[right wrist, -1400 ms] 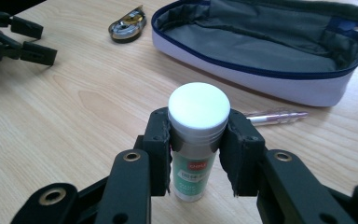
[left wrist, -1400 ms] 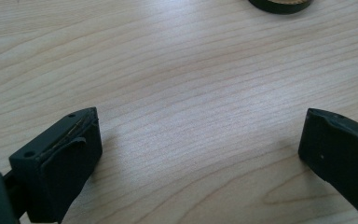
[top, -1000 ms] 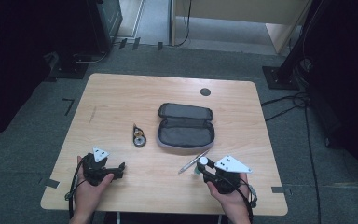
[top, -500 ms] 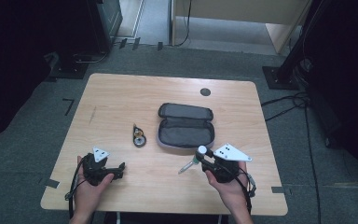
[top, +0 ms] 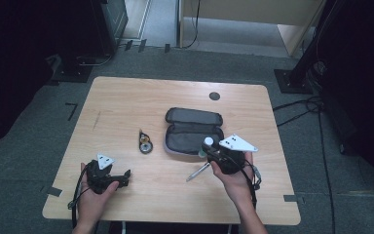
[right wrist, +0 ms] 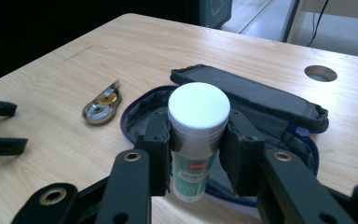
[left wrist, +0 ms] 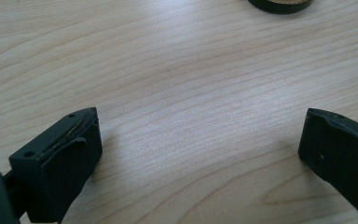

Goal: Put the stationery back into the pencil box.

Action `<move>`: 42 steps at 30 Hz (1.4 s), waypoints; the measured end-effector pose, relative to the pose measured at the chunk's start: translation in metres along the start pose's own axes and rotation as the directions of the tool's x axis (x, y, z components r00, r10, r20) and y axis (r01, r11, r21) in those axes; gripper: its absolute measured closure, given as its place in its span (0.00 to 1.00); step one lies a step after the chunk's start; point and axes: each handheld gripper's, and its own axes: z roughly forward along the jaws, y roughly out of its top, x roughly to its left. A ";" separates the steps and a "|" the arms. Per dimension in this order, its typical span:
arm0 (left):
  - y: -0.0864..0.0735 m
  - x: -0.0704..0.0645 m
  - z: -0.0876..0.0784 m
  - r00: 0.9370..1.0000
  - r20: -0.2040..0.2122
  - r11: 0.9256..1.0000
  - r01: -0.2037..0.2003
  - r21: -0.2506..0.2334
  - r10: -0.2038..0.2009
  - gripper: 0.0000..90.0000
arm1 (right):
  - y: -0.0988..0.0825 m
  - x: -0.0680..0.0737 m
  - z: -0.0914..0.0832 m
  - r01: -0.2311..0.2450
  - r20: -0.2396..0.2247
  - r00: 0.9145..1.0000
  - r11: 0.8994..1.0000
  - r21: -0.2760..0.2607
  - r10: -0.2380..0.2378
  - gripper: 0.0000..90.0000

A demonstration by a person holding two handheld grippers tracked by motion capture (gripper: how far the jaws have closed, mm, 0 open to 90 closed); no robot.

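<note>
White-capped and green-labelled, a small plastic glue stick (right wrist: 198, 135) sits upright, clamped between the pads of the right gripper (right wrist: 198, 154). Its label carries a small red brand patch, lettering too small to read for sure. In the high view the right gripper (top: 213, 152) holds that stick (top: 207, 145) just above the near edge of the open dark grey zip pencil case (top: 191, 130), lid flap folded back, blue zip edging showing in the right gripper view (right wrist: 261, 116). On the pale wooden table (top: 126, 102), beside the case, lies a black and gold correction-tape dispenser (top: 145, 143), with a thin silver pen (top: 197, 172) just below the gripper. Over on the near left, the left gripper (top: 121, 177) rests low on the table, jaws spread wide, nothing between them.
</note>
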 end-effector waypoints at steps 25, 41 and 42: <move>0.000 0.000 0.000 1.000 0.000 1.000 -0.001 0.001 0.001 0.00 | -0.002 -0.028 0.081 -0.023 0.095 0.995 0.999 0.028 0.020 0.73; 0.000 0.000 0.000 1.000 0.003 1.000 -0.005 0.001 0.005 0.00 | -0.009 -0.030 0.095 -0.021 0.109 0.994 0.999 0.048 0.016 0.73; 0.000 0.000 0.000 1.000 0.003 1.000 -0.005 0.001 0.005 0.00 | -0.010 -0.030 0.093 -0.017 0.108 0.994 0.999 0.051 0.011 0.73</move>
